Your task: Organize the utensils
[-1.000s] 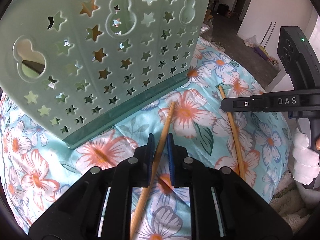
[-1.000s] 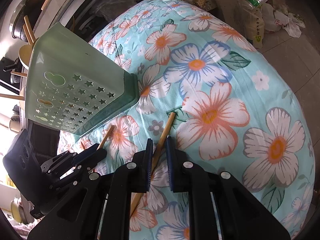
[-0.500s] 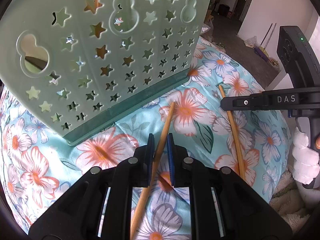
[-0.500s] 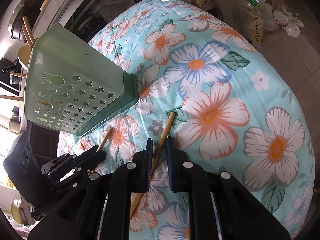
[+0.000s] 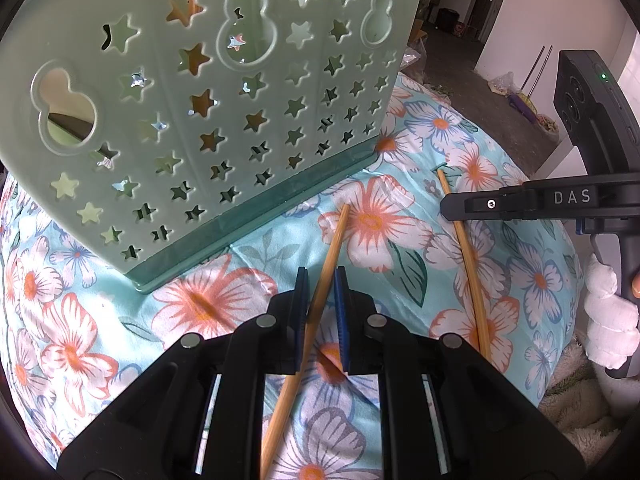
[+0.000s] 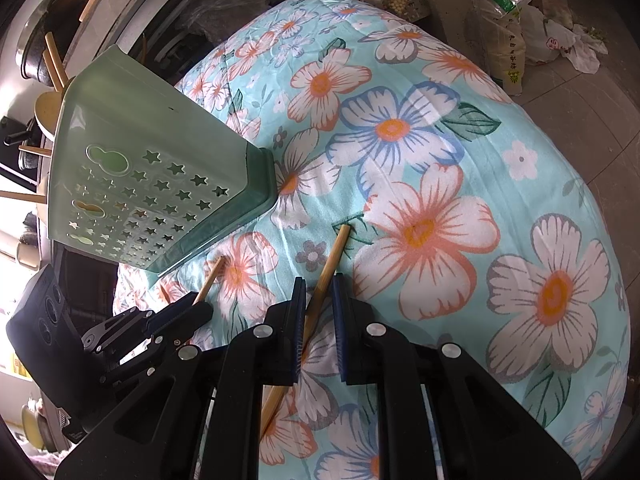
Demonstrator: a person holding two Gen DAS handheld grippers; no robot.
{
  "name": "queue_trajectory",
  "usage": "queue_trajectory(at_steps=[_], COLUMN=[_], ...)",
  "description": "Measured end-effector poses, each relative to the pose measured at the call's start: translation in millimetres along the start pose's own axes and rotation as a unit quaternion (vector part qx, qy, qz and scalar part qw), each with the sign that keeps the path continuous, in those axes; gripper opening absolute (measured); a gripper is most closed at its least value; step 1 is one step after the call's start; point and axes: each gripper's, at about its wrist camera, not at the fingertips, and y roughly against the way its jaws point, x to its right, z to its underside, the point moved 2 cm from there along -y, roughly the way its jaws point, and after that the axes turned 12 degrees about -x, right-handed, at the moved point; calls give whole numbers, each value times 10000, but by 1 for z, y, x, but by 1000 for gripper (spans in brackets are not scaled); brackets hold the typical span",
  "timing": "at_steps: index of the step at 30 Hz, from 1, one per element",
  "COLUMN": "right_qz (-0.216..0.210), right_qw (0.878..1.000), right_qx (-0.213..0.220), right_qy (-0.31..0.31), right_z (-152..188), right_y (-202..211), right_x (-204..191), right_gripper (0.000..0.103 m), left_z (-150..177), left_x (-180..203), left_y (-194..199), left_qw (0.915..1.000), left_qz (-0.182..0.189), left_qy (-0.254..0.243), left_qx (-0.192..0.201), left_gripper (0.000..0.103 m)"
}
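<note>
Your left gripper (image 5: 320, 296) is pinching a bamboo chopstick (image 5: 320, 292) between its blue pads, the narrow gap between the jaws filled by the stick. That chopstick is running diagonally through the grip, its far end reaching toward an orange flower on the floral cloth (image 5: 400, 248), near the base of the green utensil holder (image 5: 200, 120).

Your right gripper (image 6: 318, 300) is doing the same with a second chopstick (image 6: 326, 272): the jaws are nearly together and clamping it at an angle, the tip pointing up toward a green leaf in the print. In the left wrist view you are seeing this second chopstick to the right, crossed by the black fingers of the right gripper, which bears the letters DAS.

The holder is standing on the cloth-covered surface, tilted in both views, its pale green wall pierced with star cut-outs and gourd-shaped holes. It is sitting beyond the left gripper's chopstick, apart from it, and to the upper left of the right gripper.

Your right hand (image 5: 612, 320), in a white fluffy sleeve, is gripping the handle at the right edge of the left wrist view.
</note>
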Motion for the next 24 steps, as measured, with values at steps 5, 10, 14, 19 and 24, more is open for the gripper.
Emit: queue_trajectory(at_steps=[5, 10, 14, 19, 24], right_qz=[3, 33, 70, 158, 206], right_qw=[10000, 10000, 10000, 9998, 9997], right_qx=[3, 20, 35, 74, 101], right_qy=[-3, 8, 14, 62, 111], right_z=[0, -1, -2, 0, 1], right_y=[0, -1, -1, -1, -1], right_x=[0, -1, -2, -5, -6], right_gripper=[13, 13, 13, 14, 14], left_z=[0, 0, -1, -2, -2], left_x=[0, 2, 9, 17, 19], left_y=[0, -2, -4, -6, -6], left_qw=[10000, 9999, 9993, 9979, 9972], left_qz=[-3, -81, -296, -534, -615], left_qy=[-5, -63, -210, -364, -416], left_qx=[-1, 9, 27, 60, 68], left_gripper=[12, 12, 12, 12, 12])
